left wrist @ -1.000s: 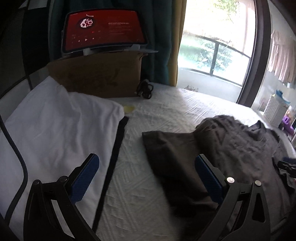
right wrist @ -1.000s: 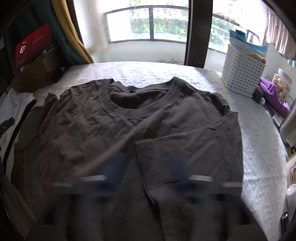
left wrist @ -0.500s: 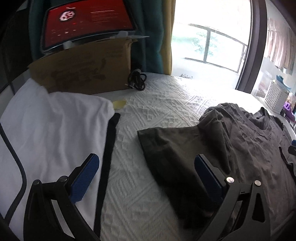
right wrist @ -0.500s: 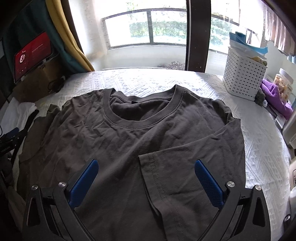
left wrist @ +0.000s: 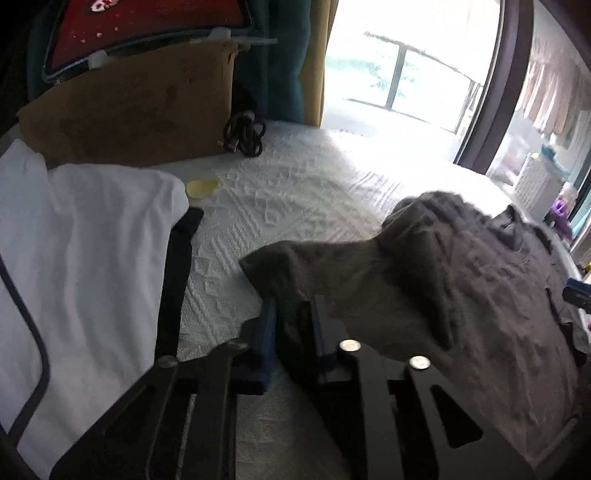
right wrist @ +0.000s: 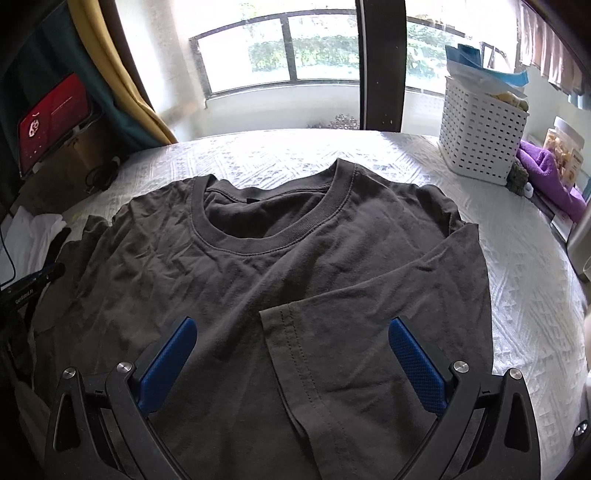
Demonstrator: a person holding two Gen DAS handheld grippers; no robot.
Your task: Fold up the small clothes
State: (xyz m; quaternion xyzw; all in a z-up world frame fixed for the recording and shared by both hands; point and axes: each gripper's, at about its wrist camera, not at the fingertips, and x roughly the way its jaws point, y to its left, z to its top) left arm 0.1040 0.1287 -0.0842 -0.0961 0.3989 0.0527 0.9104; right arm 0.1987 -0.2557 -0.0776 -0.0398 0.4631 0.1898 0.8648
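Observation:
A dark grey T-shirt (right wrist: 258, 258) lies face up and flat on the white bedspread (right wrist: 524, 295). Its right sleeve (right wrist: 369, 332) is folded inward over the chest. In the left wrist view the other sleeve (left wrist: 314, 266) sticks out toward the white garment. My left gripper (left wrist: 291, 306) is closing its jaws on that sleeve's near edge, with the fabric pinched between the blue pads. My right gripper (right wrist: 291, 328) hovers open over the shirt's lower chest, its pads either side of the folded sleeve's hem and holding nothing.
A folded white garment (left wrist: 85, 258) with dark trim lies left of the sleeve. Behind it stand a cardboard box (left wrist: 140, 110), a red-screened tablet (left wrist: 147, 29) and a coiled black cable (left wrist: 245, 134). A white basket (right wrist: 480, 136) and purple cloth (right wrist: 546, 173) sit at the bed's right edge.
My left gripper moved forward and down to the sleeve, and its jaws went from wide open to closed on the fabric. The right gripper has stayed open over the shirt.

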